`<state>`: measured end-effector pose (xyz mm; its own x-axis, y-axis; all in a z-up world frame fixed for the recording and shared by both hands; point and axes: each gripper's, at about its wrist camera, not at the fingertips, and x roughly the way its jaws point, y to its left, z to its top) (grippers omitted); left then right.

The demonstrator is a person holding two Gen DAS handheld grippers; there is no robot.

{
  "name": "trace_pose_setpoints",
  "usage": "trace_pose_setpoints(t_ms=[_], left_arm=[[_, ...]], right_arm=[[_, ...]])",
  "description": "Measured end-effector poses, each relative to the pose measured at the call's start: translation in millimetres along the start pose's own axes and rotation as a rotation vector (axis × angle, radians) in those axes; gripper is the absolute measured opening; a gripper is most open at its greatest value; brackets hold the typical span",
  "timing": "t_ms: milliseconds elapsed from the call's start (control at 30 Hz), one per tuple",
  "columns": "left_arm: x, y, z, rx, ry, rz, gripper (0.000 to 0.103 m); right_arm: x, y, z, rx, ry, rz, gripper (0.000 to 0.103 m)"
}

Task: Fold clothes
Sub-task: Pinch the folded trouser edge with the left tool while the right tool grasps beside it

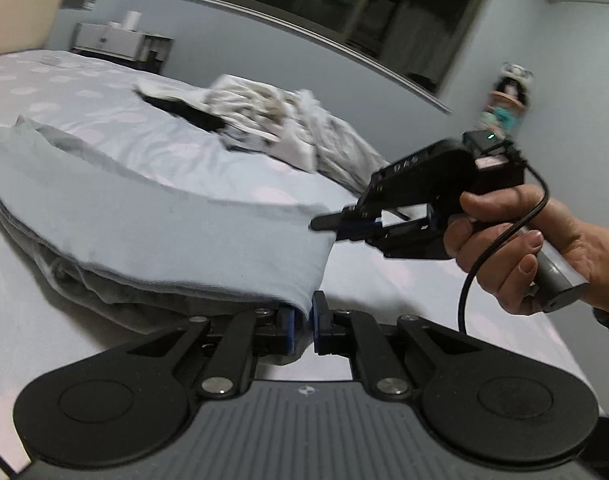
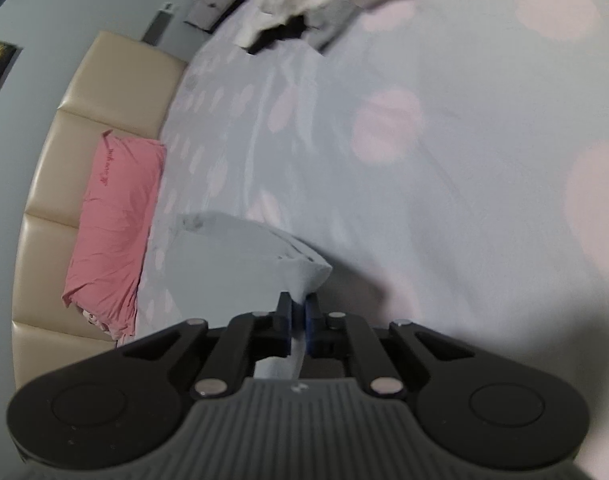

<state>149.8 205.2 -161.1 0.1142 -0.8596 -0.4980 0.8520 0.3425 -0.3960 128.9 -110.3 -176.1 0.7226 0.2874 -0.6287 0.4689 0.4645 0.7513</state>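
Bedroom w/ grey walls; wide bed in a pale blue sheet with pink dots [image 2: 444, 152] carries everything. My left gripper [image 1: 302, 322] is pinched tight on the near edge of a light grey-blue soft cotton garment [image 1: 164, 216], which lies across the bed's near side. My right gripper [image 2: 298, 316] is likewise clamped on another edge of that cloth, lifted off the sheet. Two grips, I judge, to keep the edge taut so it can be laid over straight. Towards the far edge sits a rumpled heap of white, grey and black clothes [image 1: 264, 120], well apart, not in the way. Pink pillow [image 2: 116, 216] leans at the beige padded headboard [image 2: 64, 128].
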Motion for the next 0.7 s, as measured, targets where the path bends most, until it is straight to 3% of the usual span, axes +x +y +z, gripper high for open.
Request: trace_pose_setpoints(t_ms=[133,267,367,433,467,500,567,700], left_arm=[[-37.7,-12.4,-26.7,0.061,0.101,-0.087,0.006],[-53.1,-3.3,-59.0,0.065,0.217,-0.077,0.006],[-63.5,4.6,-83.2,0.064,0.305,-0.065,0.006],[-62.6,13.6,-89.5,0.028,0.344,-0.045,0.008],[-62.7,17.1,-90.6,0.01,0.356,-0.036,0.01],[-65.3,18.1,-91.9,0.004,0.362,-0.028,0.016],[-72.2,12.7,-94.7,0.044,0.38,0.025,0.026],[-91.6,-13.0,-97.2,0.23,0.332,0.097,0.028]], right_arm=[[-31.0,-20.6,-58.0,0.12,0.05,-0.038,0.007],[-57.4,-30.0,-119.8,0.168,0.108,-0.073,0.006],[-56.2,-7.3,-135.2,-0.085,0.163,-0.146,0.006],[-55.3,7.8,-145.5,-0.254,0.198,-0.193,0.013],[-54.9,15.3,-150.7,-0.339,0.216,-0.217,0.02],[-54.5,22.9,-155.8,-0.424,0.233,-0.24,0.039],[-53.7,37.9,-166.1,-0.594,0.267,-0.287,0.056],[-52.1,68.1,-186.8,-0.935,0.333,-0.378,0.057]])
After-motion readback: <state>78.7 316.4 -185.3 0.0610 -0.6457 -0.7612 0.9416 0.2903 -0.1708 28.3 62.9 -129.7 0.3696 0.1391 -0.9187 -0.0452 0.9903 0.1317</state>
